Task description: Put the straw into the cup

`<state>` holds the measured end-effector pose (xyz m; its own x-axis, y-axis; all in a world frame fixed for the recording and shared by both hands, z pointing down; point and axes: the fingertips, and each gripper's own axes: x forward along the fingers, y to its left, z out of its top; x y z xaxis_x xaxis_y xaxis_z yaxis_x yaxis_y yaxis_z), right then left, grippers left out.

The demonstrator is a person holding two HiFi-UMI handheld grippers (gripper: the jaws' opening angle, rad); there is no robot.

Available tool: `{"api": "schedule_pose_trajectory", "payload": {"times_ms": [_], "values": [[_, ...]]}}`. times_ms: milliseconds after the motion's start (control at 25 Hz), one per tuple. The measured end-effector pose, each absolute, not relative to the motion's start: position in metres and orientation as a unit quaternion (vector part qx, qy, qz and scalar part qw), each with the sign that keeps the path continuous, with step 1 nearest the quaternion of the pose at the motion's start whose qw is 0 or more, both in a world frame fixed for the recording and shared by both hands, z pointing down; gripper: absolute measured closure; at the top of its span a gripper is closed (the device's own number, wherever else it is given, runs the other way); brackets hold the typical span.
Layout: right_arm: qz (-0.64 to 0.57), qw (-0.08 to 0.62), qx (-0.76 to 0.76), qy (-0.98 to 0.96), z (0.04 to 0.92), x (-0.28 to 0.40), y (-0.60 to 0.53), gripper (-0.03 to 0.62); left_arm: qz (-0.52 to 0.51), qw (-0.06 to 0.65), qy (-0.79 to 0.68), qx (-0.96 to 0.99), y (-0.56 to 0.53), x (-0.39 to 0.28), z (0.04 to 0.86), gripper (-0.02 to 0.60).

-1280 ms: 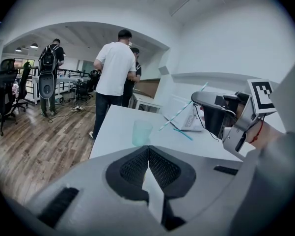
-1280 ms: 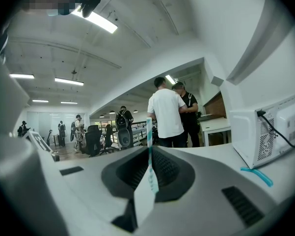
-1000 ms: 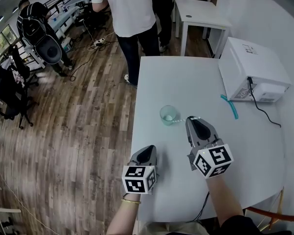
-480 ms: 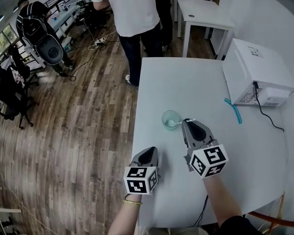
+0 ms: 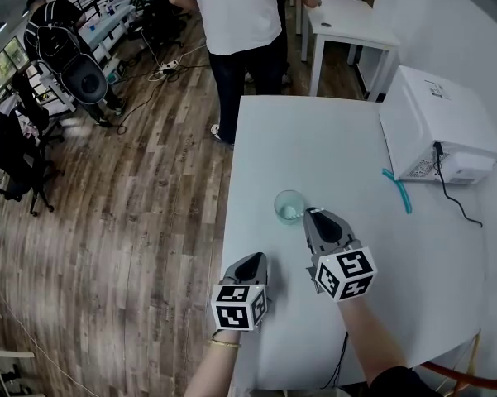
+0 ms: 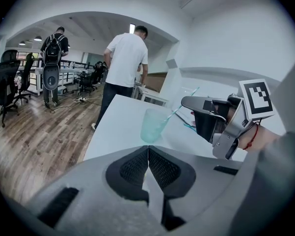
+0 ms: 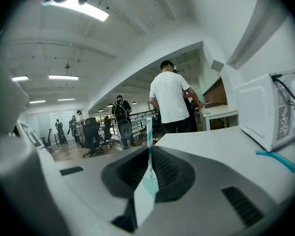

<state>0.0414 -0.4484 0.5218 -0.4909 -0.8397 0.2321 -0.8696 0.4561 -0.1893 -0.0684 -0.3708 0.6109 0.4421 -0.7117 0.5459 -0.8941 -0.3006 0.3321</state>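
Change: right tongs are sinking toward the green cup, straw tip now reaching its rim
Right tongs: clenching the straw, tilting slightly down
Left tongs: clenched empty, hovering over the table edge

Right tool: jaws closed, pinching the straw, which sticks out past the tips. Tool points away from the body, slightly nose-down. Right forearm stretched out straight behind it. Left tool: jaws fully together, nothing between them, nose tilted down more steeply, sitting behind and left of the right tool. Left forearm short in frame.
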Motion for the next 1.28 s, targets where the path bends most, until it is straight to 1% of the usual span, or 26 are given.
{"api": "schedule_pose_trajectory", "payload": {"times_ms": [360, 1040, 1080, 1160, 1200, 1280], "values": [[0.154, 0.071, 0.494, -0.853, 0.543, 0.031, -0.452, 0.553, 0.151, 0.312, -0.507, 0.789, -0.37, -0.072, 0.618, 0.561], [0.172, 0.074, 0.499, -0.846, 0.554, 0.03, -0.454, 0.549, 0.149, 0.31, -0.505, 0.791, -0.372, -0.075, 0.615, 0.561], [0.173, 0.075, 0.499, -0.846, 0.554, 0.03, -0.454, 0.538, 0.148, 0.31, -0.505, 0.792, -0.371, -0.075, 0.614, 0.561], [0.176, 0.079, 0.501, -0.844, 0.555, 0.03, -0.453, 0.442, 0.147, 0.308, -0.504, 0.793, -0.371, -0.074, 0.611, 0.561], [0.177, 0.081, 0.503, -0.842, 0.555, 0.03, -0.452, 0.42, 0.146, 0.307, -0.504, 0.794, -0.37, -0.074, 0.61, 0.561], [0.176, 0.084, 0.509, -0.839, 0.554, 0.033, -0.451, 0.412, 0.145, 0.305, -0.503, 0.796, -0.369, -0.073, 0.607, 0.561]]}}
